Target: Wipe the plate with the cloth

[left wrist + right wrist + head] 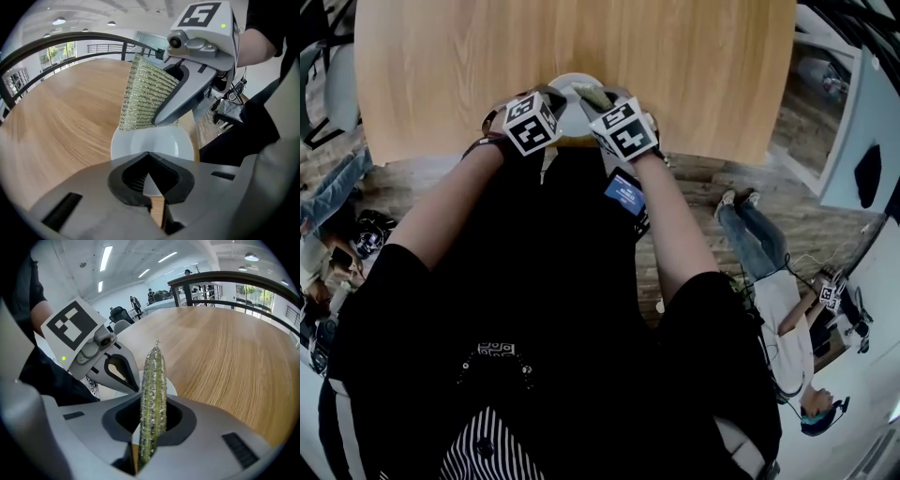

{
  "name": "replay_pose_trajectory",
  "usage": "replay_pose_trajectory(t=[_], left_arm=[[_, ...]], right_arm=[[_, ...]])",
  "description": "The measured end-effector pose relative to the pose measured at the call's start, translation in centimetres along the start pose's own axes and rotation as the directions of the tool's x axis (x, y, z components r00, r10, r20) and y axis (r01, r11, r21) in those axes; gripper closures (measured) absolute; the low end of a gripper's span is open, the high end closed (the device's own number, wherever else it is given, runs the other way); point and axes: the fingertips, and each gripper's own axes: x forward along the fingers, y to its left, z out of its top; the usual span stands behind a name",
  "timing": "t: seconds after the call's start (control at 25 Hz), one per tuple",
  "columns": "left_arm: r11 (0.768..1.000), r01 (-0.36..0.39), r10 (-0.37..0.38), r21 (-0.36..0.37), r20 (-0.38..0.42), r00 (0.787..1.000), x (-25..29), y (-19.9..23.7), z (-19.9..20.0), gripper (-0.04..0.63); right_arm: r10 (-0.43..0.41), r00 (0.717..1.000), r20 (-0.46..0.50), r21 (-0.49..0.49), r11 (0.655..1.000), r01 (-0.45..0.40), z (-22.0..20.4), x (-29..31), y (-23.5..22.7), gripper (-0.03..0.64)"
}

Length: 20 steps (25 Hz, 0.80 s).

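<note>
Pinching cloth (153, 390) in right gripper (140, 448), plate (154, 146) rim in left gripper (151, 186)

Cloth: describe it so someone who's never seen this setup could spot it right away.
Start at the big wooden table. At its near edge, the left gripper holds a white plate by the rim. Over the plate, the right gripper pinches the cloth, a thin, greenish-yellow, sparkly ribbed sheet and the only textured thing among smooth grey and white parts.
</note>
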Motion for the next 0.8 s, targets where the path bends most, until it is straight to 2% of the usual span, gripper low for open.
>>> replay_pose_trajectory(t=[0.16, 0.32, 0.4, 0.56, 0.72, 0.8], left_arm=[[1.0, -0.01, 0.01, 0.004, -0.003, 1.0, 0.2, 0.0, 0.2, 0.607], [0.999, -0.032, 0.032, 0.021, -0.004, 0.999, 0.1, 0.1, 0.2, 0.603], [0.999, -0.034, 0.034, 0.012, -0.011, 0.999, 0.2, -0.1, 0.2, 0.603], [0.999, -0.038, 0.038, 0.008, -0.011, 0.999, 0.1, 0.0, 0.2, 0.603], [0.999, -0.041, 0.041, 0.012, 0.0, 0.999, 0.1, 0.0, 0.1, 0.603], [0.999, -0.045, 0.045, 0.024, -0.004, 0.999, 0.1, 0.0, 0.1, 0.603]], right_arm=[[-0.026, 0.998, -0.061, -0.068, 0.997, 0.022, -0.3, 0.6, -0.5, 0.563], [-0.004, 0.994, -0.108, -0.111, 0.994, -0.008, 0.1, 2.0, 0.2, 0.563], [0.001, 0.993, -0.115, -0.098, 0.995, -0.012, 0.1, 2.2, 0.2, 0.563], [0.082, 0.99, -0.117, -0.013, 0.996, -0.084, -0.8, 2.7, 1.7, 0.563], [0.09, 0.992, -0.092, 0.01, 0.996, -0.09, -0.5, 2.5, 1.9, 0.563], [0.083, 0.99, -0.111, 0.001, 0.997, -0.083, -0.9, 2.4, 1.5, 0.563]])
